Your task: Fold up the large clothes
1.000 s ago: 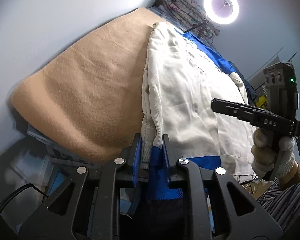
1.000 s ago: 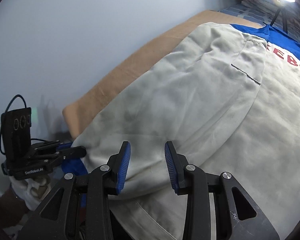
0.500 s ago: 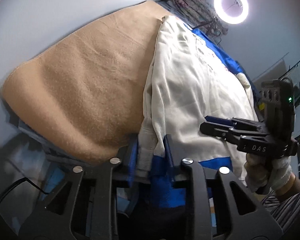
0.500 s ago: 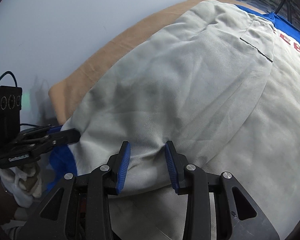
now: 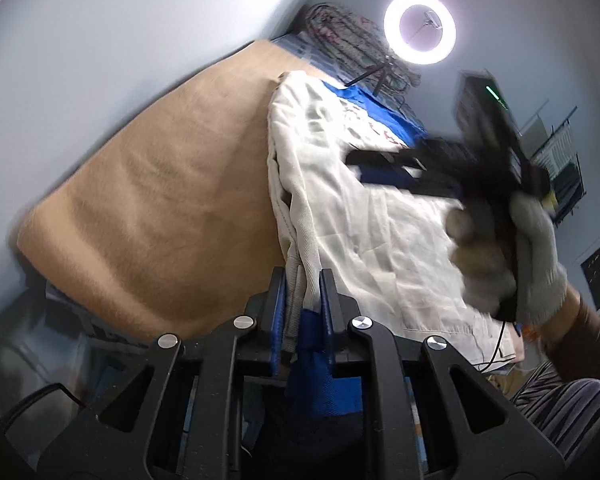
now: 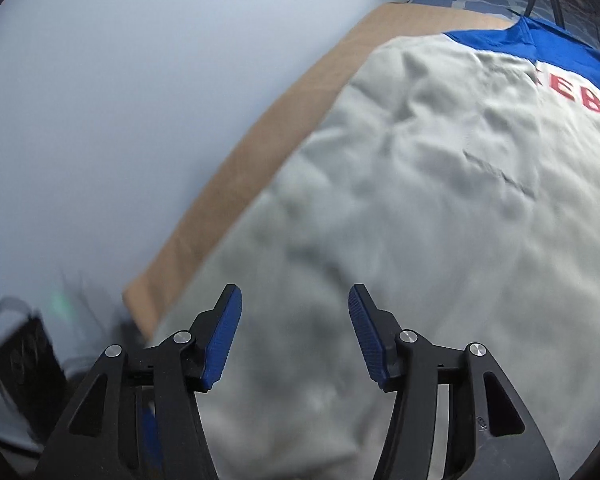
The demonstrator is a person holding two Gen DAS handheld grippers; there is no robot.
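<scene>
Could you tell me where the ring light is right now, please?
In the left wrist view the ring light glows at the upper right, beyond the far end of the white and blue garment.

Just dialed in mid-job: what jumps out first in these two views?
The big cream garment, with its blue yoke and red lettering at the far end, sprawls across a tan blanket beside the pale wall. The left claw is clamped on the garment's near hem, cream and blue cloth bunched between its pads. The right claw, its jaws just opened, hovers empty above the cloth, and a glowing ring light stands at the far end.
</scene>
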